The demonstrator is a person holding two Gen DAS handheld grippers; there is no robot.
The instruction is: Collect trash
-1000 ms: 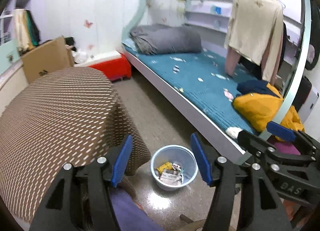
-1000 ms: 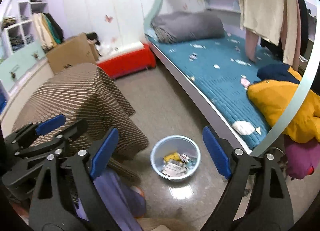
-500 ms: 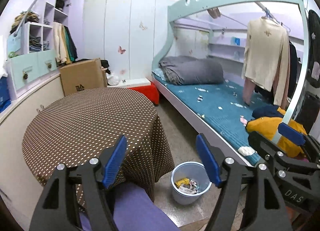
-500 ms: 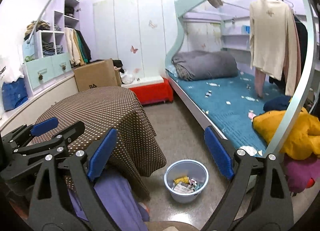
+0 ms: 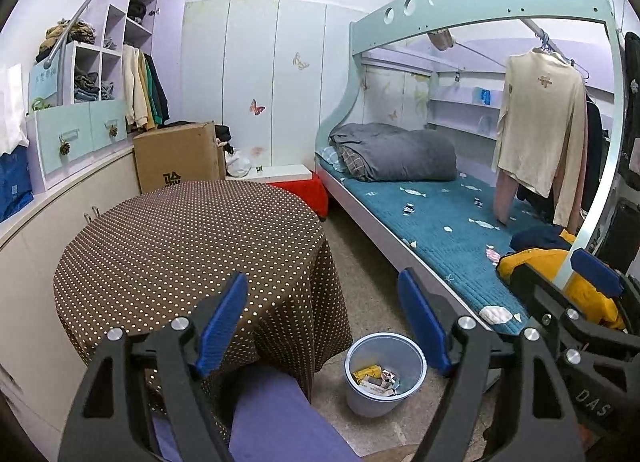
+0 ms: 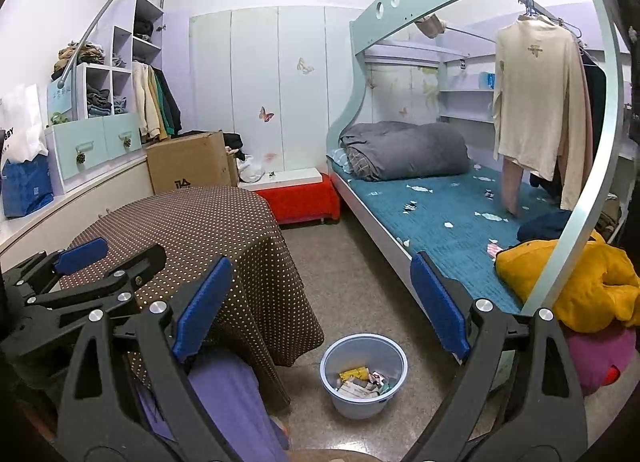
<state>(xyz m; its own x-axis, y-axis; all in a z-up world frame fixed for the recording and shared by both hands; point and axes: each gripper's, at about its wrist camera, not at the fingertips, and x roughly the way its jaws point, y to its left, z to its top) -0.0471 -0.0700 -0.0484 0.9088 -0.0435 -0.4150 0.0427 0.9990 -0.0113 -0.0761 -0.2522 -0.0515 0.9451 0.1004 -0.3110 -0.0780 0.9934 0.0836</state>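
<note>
A pale blue bin (image 5: 362, 396) stands on the floor between the table and the bed, with wrappers and paper trash (image 5: 376, 378) inside. The right wrist view shows the same bin (image 6: 360, 406) and trash (image 6: 362, 380). Several small wrappers (image 5: 496, 314) lie scattered on the teal mattress (image 6: 410, 208). My left gripper (image 5: 322, 290) hangs above and short of the bin, its jaws opening with nothing between them. My right gripper (image 6: 322, 274) is open and empty, level beside the left one. Neither gripper touches anything.
A round table with a brown dotted cloth (image 5: 180, 246) fills the left. The bunk bed (image 5: 400, 258) runs along the right, with a yellow jacket (image 6: 580, 282) and hanging clothes (image 5: 536, 130). A cardboard box (image 5: 180, 158) and red chest (image 5: 304, 192) stand behind. A person's purple-clad leg (image 5: 272, 414) is below.
Both grippers rose and tipped up from looking down at the bin, so the whole room shows now. The left jaws stand wider. Little has shifted in the last half second.
</note>
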